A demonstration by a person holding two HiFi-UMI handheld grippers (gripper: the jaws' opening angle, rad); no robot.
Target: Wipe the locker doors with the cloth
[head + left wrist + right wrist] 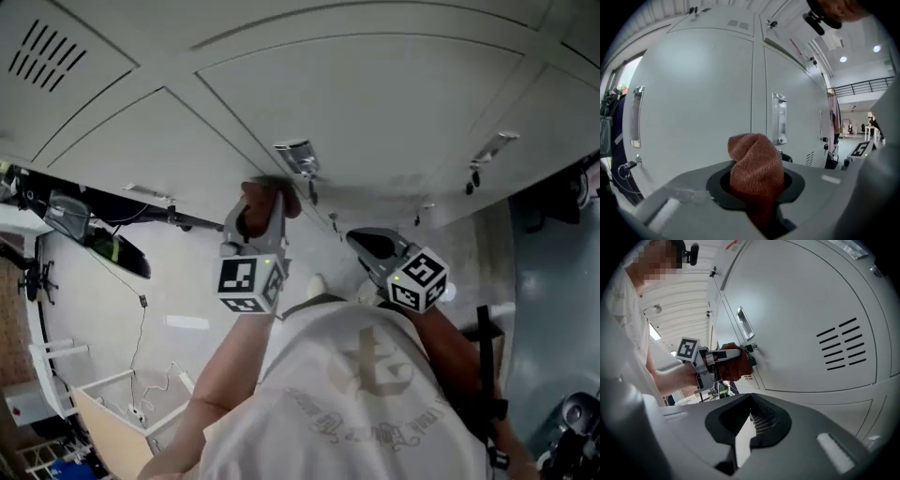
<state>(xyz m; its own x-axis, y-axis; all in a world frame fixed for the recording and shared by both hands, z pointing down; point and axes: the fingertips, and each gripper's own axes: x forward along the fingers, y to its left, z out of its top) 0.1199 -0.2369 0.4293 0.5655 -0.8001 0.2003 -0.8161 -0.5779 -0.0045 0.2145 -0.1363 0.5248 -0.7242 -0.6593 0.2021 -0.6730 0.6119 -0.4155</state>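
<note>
Left gripper (265,208) is closed on the cloth (269,193), a reddish-brown woven rag, and a rounded wad of it stands out past the jaws. This wad is just under the handle (298,157) of a grey locker door (394,103), next to the small lock below that handle. In the right gripper view it seems to lie against the door, but I cannot be sure of the contact. Right gripper (364,244) is to the right of the handle and back from the door. Its jaws stand a little apart with nothing between them.

I judge the cloth to be light, soft and limp. It will fold and flatten under pressure, so only the bunched part beyond the jaws can wipe. The present hold, around the middle of the bundle, looks suitable. The painted door should let the cloth slide easily. Close to the handle, though, the weave may catch on the lock, and a hard push could bring the stiff jaws onto the paint.
</note>
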